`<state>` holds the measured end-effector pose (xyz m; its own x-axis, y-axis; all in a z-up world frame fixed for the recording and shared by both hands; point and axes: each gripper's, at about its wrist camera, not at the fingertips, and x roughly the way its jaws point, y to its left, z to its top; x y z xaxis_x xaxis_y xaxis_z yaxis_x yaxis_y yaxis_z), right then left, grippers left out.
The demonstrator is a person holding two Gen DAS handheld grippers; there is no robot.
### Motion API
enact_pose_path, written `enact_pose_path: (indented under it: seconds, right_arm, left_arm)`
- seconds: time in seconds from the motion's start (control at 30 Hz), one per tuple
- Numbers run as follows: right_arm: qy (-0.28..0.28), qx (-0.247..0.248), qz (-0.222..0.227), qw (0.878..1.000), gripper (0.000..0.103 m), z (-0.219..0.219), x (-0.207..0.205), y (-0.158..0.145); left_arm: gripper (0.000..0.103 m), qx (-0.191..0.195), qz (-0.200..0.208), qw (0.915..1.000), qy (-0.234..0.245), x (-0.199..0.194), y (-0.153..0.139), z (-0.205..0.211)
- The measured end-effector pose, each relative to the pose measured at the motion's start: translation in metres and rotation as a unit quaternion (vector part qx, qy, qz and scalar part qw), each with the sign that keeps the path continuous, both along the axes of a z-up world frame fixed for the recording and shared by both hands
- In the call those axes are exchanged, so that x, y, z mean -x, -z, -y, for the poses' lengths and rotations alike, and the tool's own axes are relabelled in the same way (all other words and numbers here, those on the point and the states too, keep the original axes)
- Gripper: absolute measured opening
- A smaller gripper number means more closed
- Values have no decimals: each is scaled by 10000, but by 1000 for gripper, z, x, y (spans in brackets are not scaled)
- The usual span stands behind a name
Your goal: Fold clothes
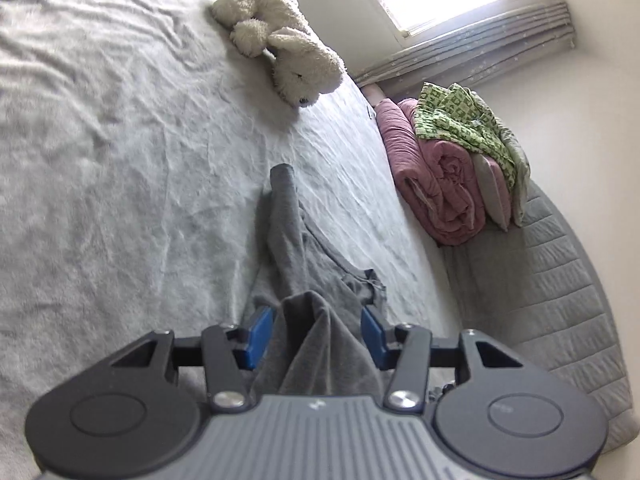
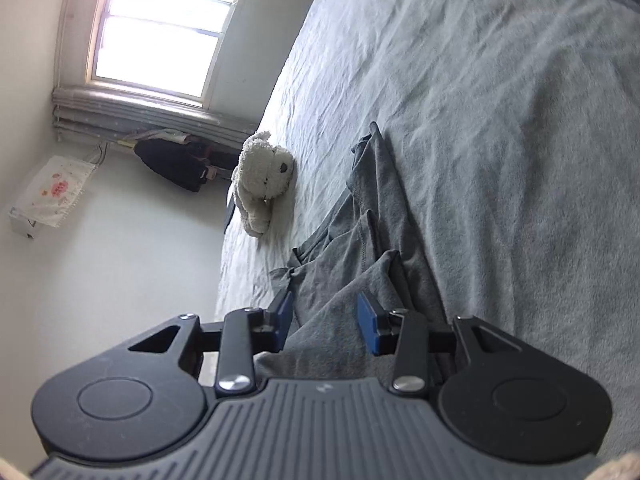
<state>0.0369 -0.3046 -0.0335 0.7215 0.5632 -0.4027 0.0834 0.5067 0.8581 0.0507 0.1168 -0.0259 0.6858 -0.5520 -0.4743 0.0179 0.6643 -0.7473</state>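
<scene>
A dark grey garment (image 1: pixel 292 240) lies crumpled in a long strip on the pale grey bedsheet (image 1: pixel 120 140). My left gripper (image 1: pixel 316 316) stands open over its near end. A raised fold of the cloth sits between the blue pads (image 1: pixel 260 336) with gaps on both sides. In the right wrist view the same garment (image 2: pixel 372 208) runs away from my right gripper (image 2: pixel 325 300). It is open too, with bunched cloth lying loose between its pads (image 2: pixel 370 328).
A cream plush dog (image 1: pixel 280 44) (image 2: pixel 264 176) lies near the far edge of the bed. A rolled pink quilt (image 1: pixel 432 176) with a green patterned cloth (image 1: pixel 460 116) on top sits at one end, on a quilted grey pad (image 1: pixel 560 300). A bright window (image 2: pixel 160 28) is beyond.
</scene>
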Motion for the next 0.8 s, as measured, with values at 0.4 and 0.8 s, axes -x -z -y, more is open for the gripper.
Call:
enact_pose_path:
  seconds: [0.4,0.8]
  right_arm:
    - [-366,3329,874,9382,18,-72,-15,19]
    - [-225,4501,1718,8760,27,-95,3,11]
  left_arm:
    - [14,-2017,577,9763,536,-20,25,53]
    - [35,-2911,1850,9385,155,11,0,63]
